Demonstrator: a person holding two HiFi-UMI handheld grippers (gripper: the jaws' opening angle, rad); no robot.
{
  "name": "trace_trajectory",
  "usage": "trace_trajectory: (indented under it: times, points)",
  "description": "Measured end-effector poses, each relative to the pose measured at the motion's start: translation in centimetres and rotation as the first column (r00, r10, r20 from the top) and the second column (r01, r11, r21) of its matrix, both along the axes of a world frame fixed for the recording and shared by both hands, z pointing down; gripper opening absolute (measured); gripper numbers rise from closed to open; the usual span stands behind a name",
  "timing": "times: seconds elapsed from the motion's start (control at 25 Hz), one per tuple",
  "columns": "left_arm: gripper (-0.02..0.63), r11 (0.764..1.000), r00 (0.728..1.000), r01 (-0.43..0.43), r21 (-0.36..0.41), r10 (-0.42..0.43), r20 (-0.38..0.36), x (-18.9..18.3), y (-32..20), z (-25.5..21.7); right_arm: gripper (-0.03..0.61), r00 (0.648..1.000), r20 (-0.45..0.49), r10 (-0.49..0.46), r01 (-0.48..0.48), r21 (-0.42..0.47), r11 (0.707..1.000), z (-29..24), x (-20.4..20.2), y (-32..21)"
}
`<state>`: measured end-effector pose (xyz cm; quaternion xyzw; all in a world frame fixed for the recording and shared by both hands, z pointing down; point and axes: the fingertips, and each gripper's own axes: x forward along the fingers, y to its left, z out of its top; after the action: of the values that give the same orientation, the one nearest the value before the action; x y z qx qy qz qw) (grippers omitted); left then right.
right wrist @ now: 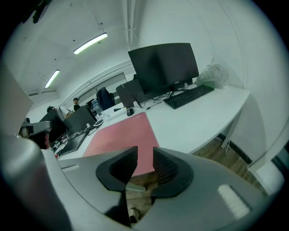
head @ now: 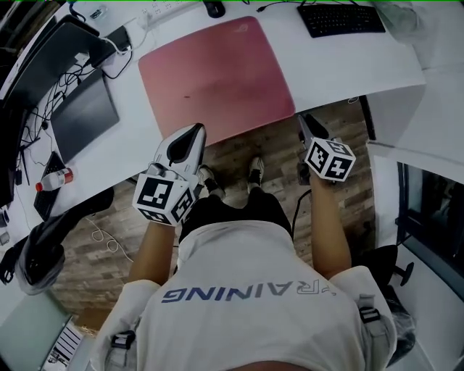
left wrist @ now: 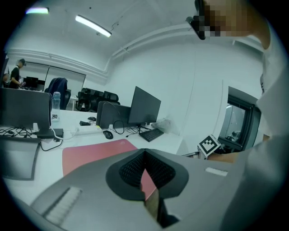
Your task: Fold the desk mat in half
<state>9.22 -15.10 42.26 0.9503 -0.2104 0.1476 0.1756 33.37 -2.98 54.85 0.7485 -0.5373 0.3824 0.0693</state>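
1. Hovering nearest, at the 7 o'clock corner of the desk mat (head: 217,76): left gripper (head: 194,132), jaws closed tip to tip and gripping nothing.
2. Hanging just beside the mat's 5 o'clock corner, off the rim of the table (head: 362,65): right gripper (head: 304,119), jaws standing partly apart, with nothing between them and only the mat's near edge showing through the gap.
3. Lying flat and unfolded at 12 o'clock from both grippers: the pink mat, near edge along the table's rim, not yet taken hold of.
4. Sitting beyond the far edge: mouse (head: 214,9) at 12 o'clock, keyboard (head: 341,18) at 1 o'clock.
5. Probably risking from here:
   - shoving the left corner instead of catching it, by arriving with closed jaws;
   - skewing the fold by lifting one corner ahead of the other;
   - knocking the mouse by carrying the edge too far.
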Motion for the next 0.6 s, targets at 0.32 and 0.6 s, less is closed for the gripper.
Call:
trace_trajectory:
  times: [0.32, 0.6]
  points:
    - [-0.002, 0.999, 0.999, 0.012, -0.035, -0.010, 0.044, -0.2, -0.3, 2.0, 0.166, 0.993, 0.111, 0.041, -0.027, -0.126, 0.992, 7.0, 0.3, -0.3]
    - [-0.002, 0.998, 0.997, 0.025, -0.059, -0.021, 0.068, -0.2, -0.6, 3.0, 0.167, 0.984, 0.156, 0.083, -0.050, -0.203, 0.978, 10.6, 0.3, -0.6]
